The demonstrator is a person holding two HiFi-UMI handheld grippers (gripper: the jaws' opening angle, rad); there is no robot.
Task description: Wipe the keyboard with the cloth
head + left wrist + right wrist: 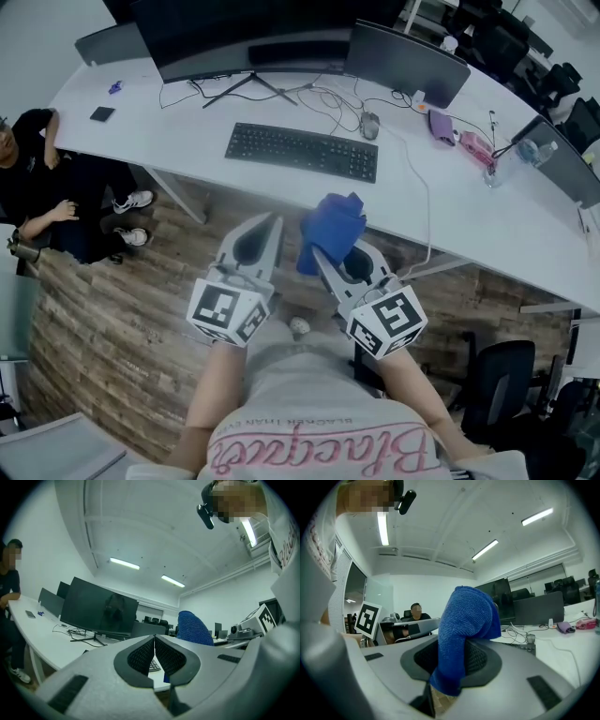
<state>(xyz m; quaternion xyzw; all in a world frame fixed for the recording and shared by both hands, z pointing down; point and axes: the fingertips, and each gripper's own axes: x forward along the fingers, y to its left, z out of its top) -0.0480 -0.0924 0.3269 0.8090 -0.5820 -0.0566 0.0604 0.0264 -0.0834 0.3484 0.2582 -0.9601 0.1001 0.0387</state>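
Note:
A black keyboard (302, 151) lies on the white desk (450, 202), in front of a dark monitor. My right gripper (322, 251) is shut on a blue cloth (330, 228) that bunches up over its jaws; in the right gripper view the cloth (465, 630) hangs between the pads. My left gripper (274, 221) is shut with nothing in it, its pads (140, 657) pressed together. Both grippers are held over the wooden floor, short of the desk's near edge and apart from the keyboard.
A mouse (369, 124), cables and a second dark monitor (405, 64) stand behind the keyboard. Purple and pink items (458, 134) lie at the desk's right. A seated person (42, 183) is at the left end. A black chair (497, 375) stands at lower right.

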